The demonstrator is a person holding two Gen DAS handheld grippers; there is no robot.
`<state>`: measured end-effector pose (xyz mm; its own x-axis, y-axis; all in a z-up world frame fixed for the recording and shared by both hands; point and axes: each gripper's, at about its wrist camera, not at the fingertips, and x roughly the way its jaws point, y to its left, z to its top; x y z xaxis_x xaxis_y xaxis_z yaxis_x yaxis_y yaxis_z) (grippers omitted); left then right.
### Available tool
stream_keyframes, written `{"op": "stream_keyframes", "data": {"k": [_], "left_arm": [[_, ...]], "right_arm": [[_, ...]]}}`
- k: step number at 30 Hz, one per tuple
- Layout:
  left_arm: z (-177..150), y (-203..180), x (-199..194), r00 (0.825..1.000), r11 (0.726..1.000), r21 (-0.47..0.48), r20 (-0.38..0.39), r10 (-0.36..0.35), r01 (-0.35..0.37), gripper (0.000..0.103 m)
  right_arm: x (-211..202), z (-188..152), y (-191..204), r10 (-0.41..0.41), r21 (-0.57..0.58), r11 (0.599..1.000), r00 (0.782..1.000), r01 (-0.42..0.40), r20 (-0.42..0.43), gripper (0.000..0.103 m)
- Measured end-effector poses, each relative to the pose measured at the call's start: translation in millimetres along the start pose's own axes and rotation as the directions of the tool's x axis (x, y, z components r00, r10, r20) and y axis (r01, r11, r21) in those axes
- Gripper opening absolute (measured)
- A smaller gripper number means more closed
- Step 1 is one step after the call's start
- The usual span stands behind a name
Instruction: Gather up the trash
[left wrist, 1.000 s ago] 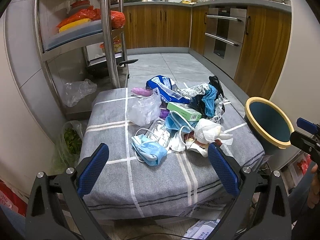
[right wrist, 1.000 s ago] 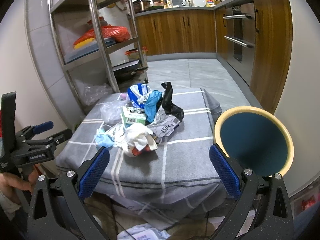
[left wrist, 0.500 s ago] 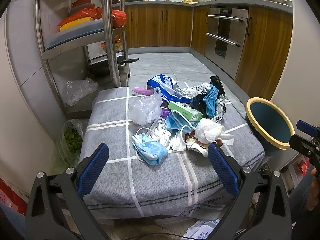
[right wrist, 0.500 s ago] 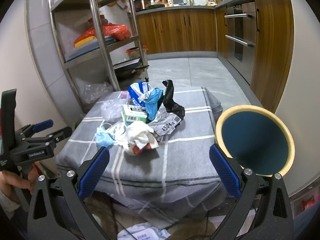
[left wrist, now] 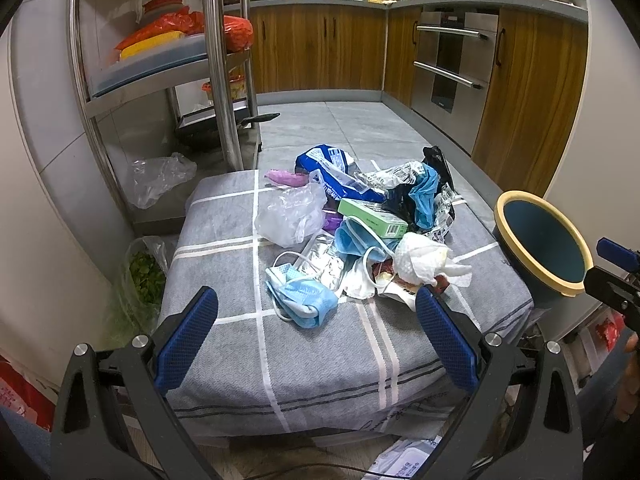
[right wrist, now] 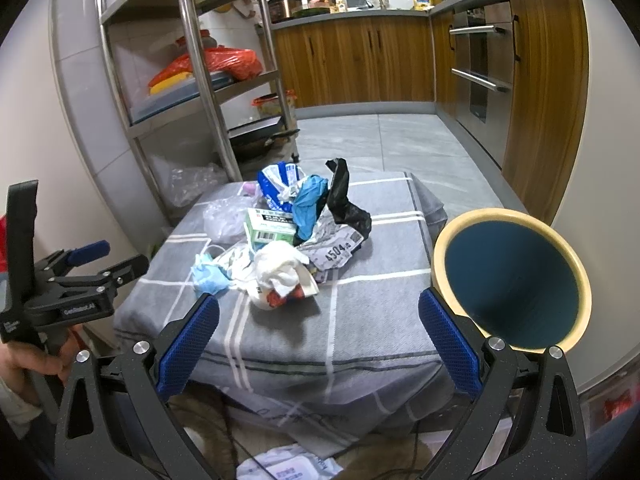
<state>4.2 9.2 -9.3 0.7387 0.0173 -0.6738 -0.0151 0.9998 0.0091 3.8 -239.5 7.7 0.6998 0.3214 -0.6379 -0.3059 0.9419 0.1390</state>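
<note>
— Trash pile (left wrist: 360,236) sits mid-counter (left wrist: 224,340), bin (right wrist: 512,280) just off its right edge; both hand-held grippers spread wide, holding nothing
— Right hand-held gripper (right wrist: 318,342) should pinch the white wad (right wrist: 280,268) first, squarely, lifting only that

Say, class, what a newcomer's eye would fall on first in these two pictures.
First, the heap of trash in the middle of the grey checked cloth: blue masks, wrappers, a white tissue wad. Next, the blue bin with a yellow rim standing empty off the cloth's right edge. Both pairs of jaws gape wide, holding nothing.
</note>
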Motion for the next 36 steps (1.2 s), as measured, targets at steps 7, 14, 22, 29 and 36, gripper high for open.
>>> {"op": "stream_keyframes", "data": {"k": [7,14,22,29,36], "left_arm": [[0,0,4,1.000,1.000,-0.002,-0.017,0.008,-0.008,0.097],[0,1,11,0.999,1.000,-0.006,-0.049,0.020,-0.021,0.097],[-5,7,48,0.984,0.999,-0.024,-0.176,0.027,-0.032,0.097],[-8,27,85,0.962,0.985,-0.174,-0.268,-0.057,0.010,0.096],[-10,30,129,0.931,0.980,-0.201,-0.356,-0.082,0.009,0.071]], "right_arm": [[2,0,4,0.004,0.000,1.000,1.000,-0.004,-0.005,0.098],[10,3,11,0.020,-0.001,1.000,1.000,-0.020,-0.017,0.098],[33,10,11,0.039,-0.012,0.999,0.997,-0.040,-0.073,0.098],[56,10,15,0.091,-0.010,0.996,0.989,-0.093,-0.115,0.098],[71,13,14,0.125,0.018,0.992,0.983,-0.124,-0.135,0.098]]}}
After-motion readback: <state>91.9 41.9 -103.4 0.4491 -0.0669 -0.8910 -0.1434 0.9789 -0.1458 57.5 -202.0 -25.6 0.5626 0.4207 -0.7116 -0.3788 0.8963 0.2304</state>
